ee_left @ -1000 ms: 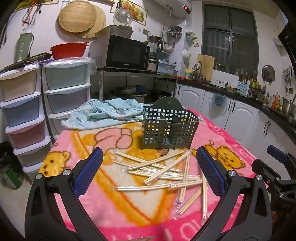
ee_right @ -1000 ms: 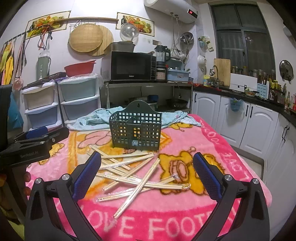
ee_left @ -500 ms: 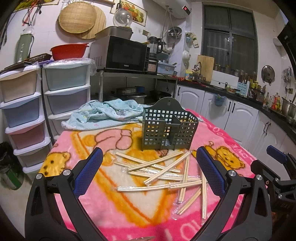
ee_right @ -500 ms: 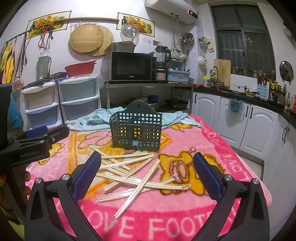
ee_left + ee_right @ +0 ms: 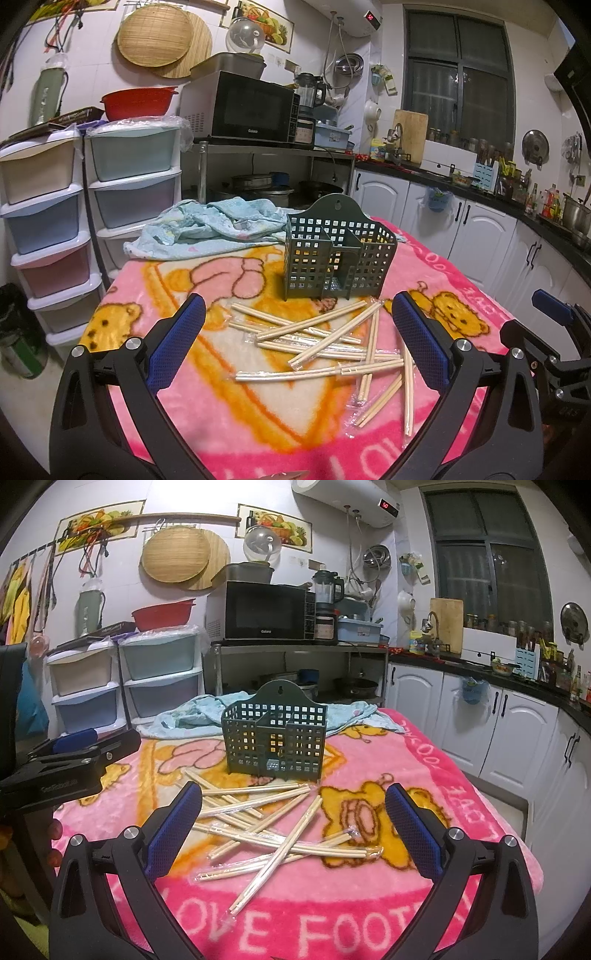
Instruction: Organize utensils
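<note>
Chopsticks (image 5: 273, 823) partly overlapping in glare-blurred wrappers before basket (image 5: 275, 738), both grippers' fingers (image 5: 177, 339) spread, empty.

Wrapped chopsticks (image 5: 273, 819) scattered before green basket (image 5: 275, 734), between spread fingers (image 5: 173, 830).
</note>
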A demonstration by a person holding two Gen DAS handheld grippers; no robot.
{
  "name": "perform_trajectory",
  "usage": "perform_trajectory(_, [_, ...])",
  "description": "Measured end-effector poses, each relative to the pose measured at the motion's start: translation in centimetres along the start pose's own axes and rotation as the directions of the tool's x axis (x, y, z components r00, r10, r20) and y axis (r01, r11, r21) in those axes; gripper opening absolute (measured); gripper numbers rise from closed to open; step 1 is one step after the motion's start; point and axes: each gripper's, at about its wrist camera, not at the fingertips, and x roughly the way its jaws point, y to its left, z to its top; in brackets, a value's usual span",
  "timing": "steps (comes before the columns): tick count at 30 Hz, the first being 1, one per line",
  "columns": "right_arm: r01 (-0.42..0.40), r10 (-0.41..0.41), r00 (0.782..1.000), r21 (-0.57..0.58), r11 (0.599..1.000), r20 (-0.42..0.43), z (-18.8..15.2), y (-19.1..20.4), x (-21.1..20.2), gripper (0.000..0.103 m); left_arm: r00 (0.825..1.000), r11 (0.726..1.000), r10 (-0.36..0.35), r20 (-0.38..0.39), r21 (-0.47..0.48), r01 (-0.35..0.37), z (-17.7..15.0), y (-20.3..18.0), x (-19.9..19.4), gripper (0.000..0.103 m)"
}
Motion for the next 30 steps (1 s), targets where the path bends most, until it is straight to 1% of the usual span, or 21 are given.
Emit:
perform_trajectory(6, [-0.02, 0.02, 1.0, -0.01, 1.0, -0.009, 0.1, 0.1, 0.3, 0.097, 1.0, 1.0, 0.001, 0.001, -0.001, -0.001, -0.1, 0.0, 0.0, 0.093])
perform_trajectory(9, [-0.029, 0.029, 0.999, -0.015, 0.999, -0.016, -0.1, 0.1, 0.6, 0.097, 1.0, 1.0, 0.007, -0.009, -0.016, -0.007, 0.5, 0.5, 0.1, 0.093])
perform_trajectory(13, [-0.042, 0.041, 0.999, -0.026, 0.999, -0.025, 0.1, 0.2, 1.1, 0.097, 1.0, 0.998, 0.014, -0.021, -0.056, -0.015, 1.0, 2.4, -0.3, 0.093])
perform_trajectory(19, [-0.06, 0.058, 0.997, -0.039, 0.997, -0.048, 0.6, 0.1, 2.1, 0.097, 0.998, 0.991, 0.026, -0.063, -0.129, -0.034, 1.0, 4.9, 0.4, 0.093])
perform_trajectory(22, [-0.078, 0.075, 0.996, -0.053, 0.996, -0.056, 1.1, 0.1, 2.7, 0.097, 0.997, 0.987, 0.022, -0.074, -0.159, -0.033, 1.1, 6.3, 0.7, 0.093])
perform_trajectory(25, [-0.089, 0.084, 0.994, -0.067, 0.994, -0.065, 1.8, -0.1, 3.4, 0.097, 0.997, 0.981, 0.002, -0.08, -0.192, -0.017, 1.0, 7.7, 1.1, 0.093])
perform_trajectory(27, [-0.102, 0.096, 0.991, -0.063, 0.993, -0.09, 2.2, -0.3, 4.3, 0.097, 0.996, 0.976, -0.012, -0.089, -0.216, -0.008, 0.8, 8.5, 1.4, 0.093])
perform_trajectory(30, [-0.115, 0.108, 0.982, -0.037, 0.993, -0.155, 2.4, -0.9, 6.2, 0.097, 0.99, 0.971, 0.003, -0.138, -0.235, -0.036, 0.3, 9.5, 2.4, 0.093])
